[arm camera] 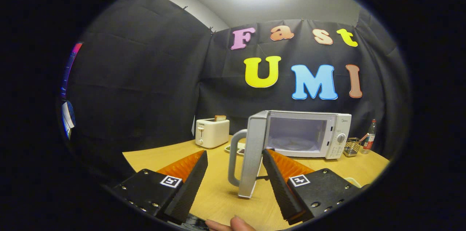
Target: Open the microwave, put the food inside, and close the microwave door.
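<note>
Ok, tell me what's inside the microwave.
Through the open door, the microwave cavity shows a bare turntable, no food. The open gripper holds nothing.

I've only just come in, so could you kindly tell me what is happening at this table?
A person is holding a tool in front of a microwave on a wooden table. The microwave door is swung wide open, its edge and handle sitting between the tool's spread fingers, which press on nothing. The inside looks empty. A plate of food waits beside the microwave, near a toaster with bread in it.
</note>
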{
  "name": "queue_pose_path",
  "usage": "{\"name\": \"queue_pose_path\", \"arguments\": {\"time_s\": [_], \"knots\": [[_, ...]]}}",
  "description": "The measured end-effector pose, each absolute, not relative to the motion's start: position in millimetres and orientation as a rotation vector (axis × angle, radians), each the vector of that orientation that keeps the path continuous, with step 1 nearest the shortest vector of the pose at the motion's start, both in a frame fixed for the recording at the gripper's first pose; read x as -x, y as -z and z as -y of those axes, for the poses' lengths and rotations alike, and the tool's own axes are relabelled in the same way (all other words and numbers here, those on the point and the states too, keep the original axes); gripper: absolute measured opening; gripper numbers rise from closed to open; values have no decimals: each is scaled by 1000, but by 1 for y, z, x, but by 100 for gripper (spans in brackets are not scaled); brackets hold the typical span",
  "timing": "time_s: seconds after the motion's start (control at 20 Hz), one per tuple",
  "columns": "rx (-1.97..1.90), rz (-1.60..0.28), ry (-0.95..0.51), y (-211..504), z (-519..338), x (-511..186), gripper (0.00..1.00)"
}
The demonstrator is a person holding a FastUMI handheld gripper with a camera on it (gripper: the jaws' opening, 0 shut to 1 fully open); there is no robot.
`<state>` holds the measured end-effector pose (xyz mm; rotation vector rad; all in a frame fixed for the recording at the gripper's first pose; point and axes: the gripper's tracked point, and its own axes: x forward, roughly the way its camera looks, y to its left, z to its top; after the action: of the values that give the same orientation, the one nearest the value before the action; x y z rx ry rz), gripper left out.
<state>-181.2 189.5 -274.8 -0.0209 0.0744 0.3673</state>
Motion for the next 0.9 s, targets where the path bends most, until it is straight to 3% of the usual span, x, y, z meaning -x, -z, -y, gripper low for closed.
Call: {"name": "queue_pose_path", "arguments": {"time_s": [0.55,0.9], "knots": [[75,-133,-180,350,-5,178,93],[93,-237,-139,401,59,172,93]]}}
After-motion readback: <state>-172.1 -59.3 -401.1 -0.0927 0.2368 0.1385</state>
